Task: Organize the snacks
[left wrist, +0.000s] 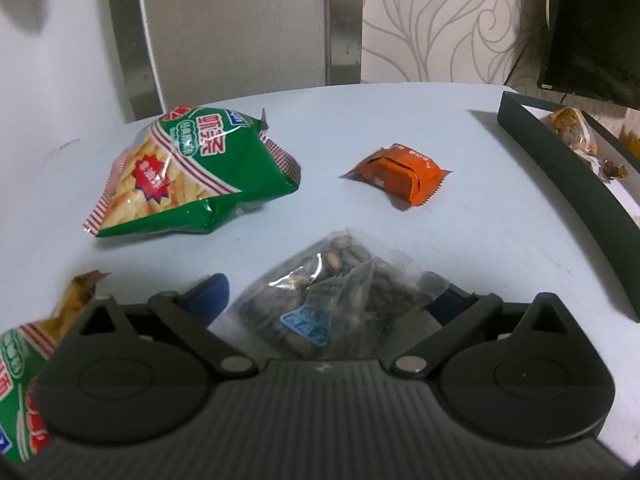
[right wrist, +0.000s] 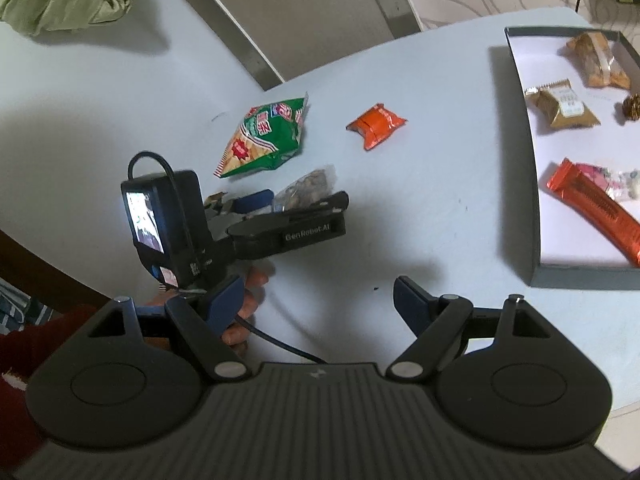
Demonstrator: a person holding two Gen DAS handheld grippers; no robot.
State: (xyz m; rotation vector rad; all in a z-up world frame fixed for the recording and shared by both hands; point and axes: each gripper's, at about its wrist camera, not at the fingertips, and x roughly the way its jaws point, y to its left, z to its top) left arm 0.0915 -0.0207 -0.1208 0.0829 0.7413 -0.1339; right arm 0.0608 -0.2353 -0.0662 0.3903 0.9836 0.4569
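The pale tabletop (left wrist: 460,240) met patterned wallpaper (left wrist: 440,20); a seed bag (left wrist: 320,304) lay loose between the wide left tongs (left wrist: 328,296), green chips (left wrist: 192,176) beyond, the tray (right wrist: 524,128) right of the wide, empty right tongs (right wrist: 320,304).

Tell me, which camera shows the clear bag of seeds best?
The left wrist view: the seed bag fills the foreground between the open left claw. The right wrist view shows it small and partly hidden.

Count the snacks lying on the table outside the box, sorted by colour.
Green bags: 2
Orange packet: 1
Clear seed bag: 1
Total: 4
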